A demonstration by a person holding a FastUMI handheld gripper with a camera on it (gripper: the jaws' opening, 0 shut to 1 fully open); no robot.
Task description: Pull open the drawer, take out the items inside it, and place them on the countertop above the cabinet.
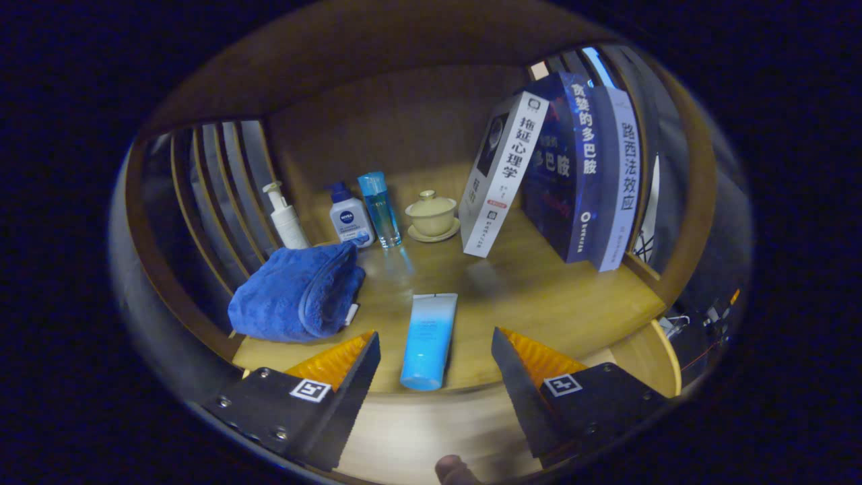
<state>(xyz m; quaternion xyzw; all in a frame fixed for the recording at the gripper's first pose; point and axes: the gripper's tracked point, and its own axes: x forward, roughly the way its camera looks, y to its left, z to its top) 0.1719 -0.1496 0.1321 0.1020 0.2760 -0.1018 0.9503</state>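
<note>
A light-blue tube lies flat on the wooden countertop, its cap end at the counter's front edge. My gripper is open, one finger on each side of the tube, and neither finger touches it. To the left of the tube, just beyond my left finger, sits a folded blue towel. Below the counter's front edge is a pale wooden face; I cannot tell whether it is the drawer.
At the back stand a white pump bottle, a small white and blue bottle, a clear blue bottle and a lidded cup on a saucer. Three books lean at the right. Slatted wooden sides flank the shelf. A person's fingertip shows below.
</note>
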